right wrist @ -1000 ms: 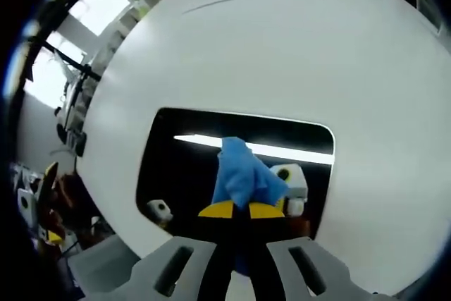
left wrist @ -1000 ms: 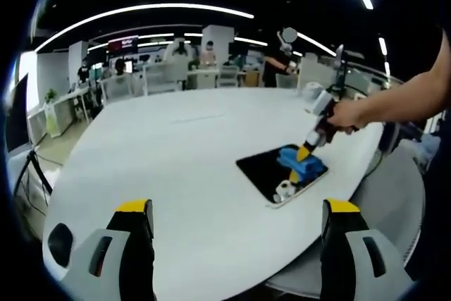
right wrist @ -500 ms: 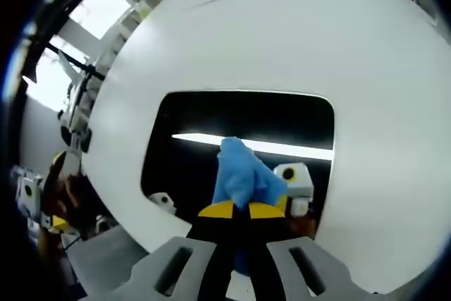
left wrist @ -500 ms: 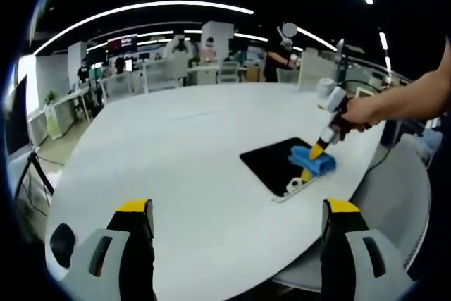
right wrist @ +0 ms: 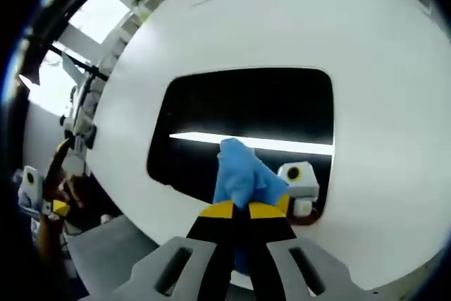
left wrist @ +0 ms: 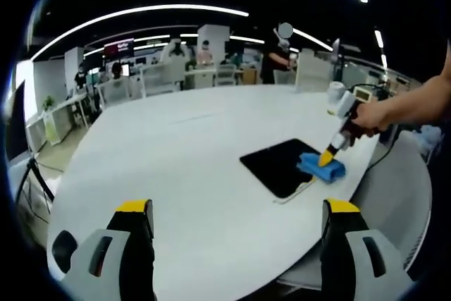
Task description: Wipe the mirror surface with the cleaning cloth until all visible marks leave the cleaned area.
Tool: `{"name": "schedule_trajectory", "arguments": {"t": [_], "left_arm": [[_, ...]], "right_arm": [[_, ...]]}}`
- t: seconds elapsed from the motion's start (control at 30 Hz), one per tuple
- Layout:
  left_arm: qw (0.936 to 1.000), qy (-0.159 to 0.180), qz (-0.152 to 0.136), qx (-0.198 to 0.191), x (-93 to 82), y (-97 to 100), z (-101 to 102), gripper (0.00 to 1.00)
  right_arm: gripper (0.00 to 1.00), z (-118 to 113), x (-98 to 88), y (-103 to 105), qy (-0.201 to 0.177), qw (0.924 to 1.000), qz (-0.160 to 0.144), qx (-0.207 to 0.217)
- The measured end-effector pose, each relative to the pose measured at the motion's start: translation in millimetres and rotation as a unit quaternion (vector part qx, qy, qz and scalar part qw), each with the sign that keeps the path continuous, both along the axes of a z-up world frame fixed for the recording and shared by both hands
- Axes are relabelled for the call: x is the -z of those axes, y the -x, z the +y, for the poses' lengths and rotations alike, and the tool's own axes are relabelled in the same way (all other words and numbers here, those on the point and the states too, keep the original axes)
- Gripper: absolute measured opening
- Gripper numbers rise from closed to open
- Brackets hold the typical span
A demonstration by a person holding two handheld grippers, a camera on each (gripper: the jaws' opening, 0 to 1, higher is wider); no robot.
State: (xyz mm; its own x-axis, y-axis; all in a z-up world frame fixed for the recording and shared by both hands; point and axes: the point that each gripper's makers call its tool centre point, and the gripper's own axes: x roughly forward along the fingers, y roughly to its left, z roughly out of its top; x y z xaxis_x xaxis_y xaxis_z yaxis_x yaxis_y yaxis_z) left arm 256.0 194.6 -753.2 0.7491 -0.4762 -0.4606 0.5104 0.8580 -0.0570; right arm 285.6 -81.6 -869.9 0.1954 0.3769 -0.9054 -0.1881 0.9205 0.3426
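The mirror [left wrist: 278,166] lies flat on the white table as a dark rounded rectangle; it also appears in the right gripper view [right wrist: 246,121], reflecting a bright ceiling light strip. My right gripper [right wrist: 237,211] is shut on the blue cleaning cloth [right wrist: 239,174], which presses on the mirror's near edge. In the left gripper view that cloth [left wrist: 322,167] sits at the mirror's right corner under the right gripper [left wrist: 328,158], held by a person's hand. My left gripper [left wrist: 236,209] hovers open above the table's near side, well left of the mirror, holding nothing.
The round white table [left wrist: 176,153] has its edge close to the mirror on the right. A grey chair [left wrist: 398,195] stands beyond that edge. Small items [left wrist: 337,93] sit at the table's far right. Desks and people fill the office background.
The right gripper has dragged the cloth across the mirror toward its right corner near the table edge. The left gripper stays put and open.
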Motion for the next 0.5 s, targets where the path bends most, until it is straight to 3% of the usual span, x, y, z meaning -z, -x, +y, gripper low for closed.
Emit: {"name": "schedule_trajectory", "arguments": {"t": [0.5], "left_arm": [[1.0000,-0.007,-0.002,0.001,-2.4,-4.9,6.9,1.00]], "right_arm": [[0.00,0.7,4.0,1.6,0.000,0.9999,-0.009,-0.008]]}}
